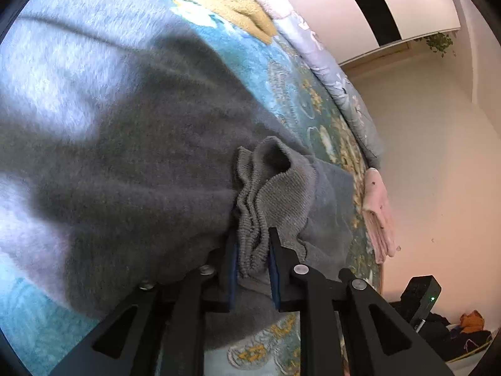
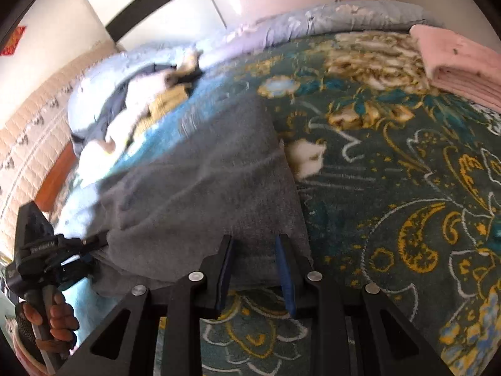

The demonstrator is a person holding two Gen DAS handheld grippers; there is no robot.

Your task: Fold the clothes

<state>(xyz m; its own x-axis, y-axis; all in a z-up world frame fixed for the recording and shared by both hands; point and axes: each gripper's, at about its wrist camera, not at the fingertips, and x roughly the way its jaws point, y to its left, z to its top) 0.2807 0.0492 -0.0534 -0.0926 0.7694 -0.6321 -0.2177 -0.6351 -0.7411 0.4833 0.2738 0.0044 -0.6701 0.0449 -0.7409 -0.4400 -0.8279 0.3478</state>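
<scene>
Grey knit sweater [image 1: 131,156] spread flat across the patterned bed blanket [image 2: 391,188], body toward the pillow end, hem toward the near edge. Lying smooth and wide, presumably to give a clean base for folding.

Leftmost in the right wrist view: a hand [image 2: 53,319] wrapped round the left gripper's handle, tool reaching in at the sweater's left near corner. Left gripper [image 1: 253,250] clamped on the ribbed cuff [image 1: 266,188], bunched in ridges between the blue pads; jaws nearly together, cloth squeezed thin. Sleeve end apparently gathered that way for drawing inward over the body.

Further right: right gripper [image 2: 255,250] set at the sweater's right near corner, jaws partly apart, hem edge lying between the pads. Cannot tell whether pads press on the cloth or merely straddle it. Placement mirrors the left, likely to keep the garment taut and square while both corners travel together.

Rightmost: folded pink garment [image 2: 463,65] stacked at the blanket's far right corner, well apart from the sweater, probably parked there as finished work. Heap of unfolded clothes [image 2: 150,94] bunched at the far left by the headboard, out of the working area.
</scene>
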